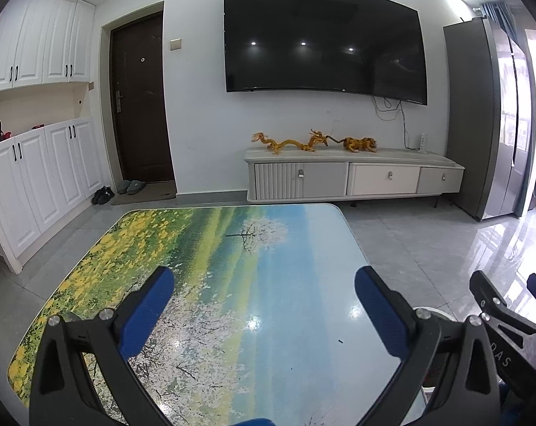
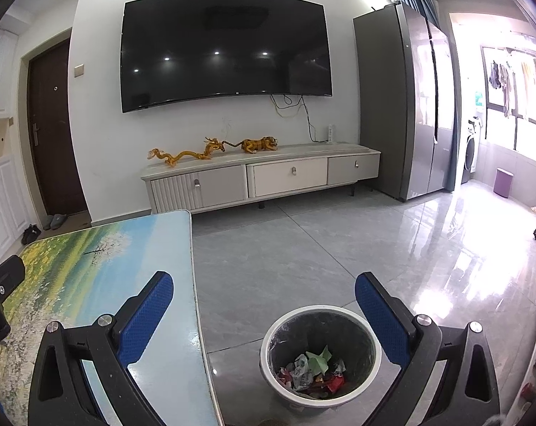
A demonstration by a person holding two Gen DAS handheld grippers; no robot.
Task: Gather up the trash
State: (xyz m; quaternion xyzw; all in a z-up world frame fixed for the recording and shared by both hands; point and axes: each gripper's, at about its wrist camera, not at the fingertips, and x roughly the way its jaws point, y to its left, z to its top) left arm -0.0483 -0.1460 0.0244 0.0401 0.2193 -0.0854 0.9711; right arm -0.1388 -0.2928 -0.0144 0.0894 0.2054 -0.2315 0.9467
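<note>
Right gripper, jaws apart and empty, above white bin on floor holding crumpled wrappers; left gripper, likewise apart, over bare painted surface; collection apparently finishing, next a check for leftovers.

Trash in bin, bin on floor right of table.

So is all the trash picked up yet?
Nearly, it seems. Crumpled wrappers already lie in the bin on the floor beside the table. The left gripper and the right gripper are both open and hold nothing. Only a tiny dark speck shows on the tabletop.
</note>
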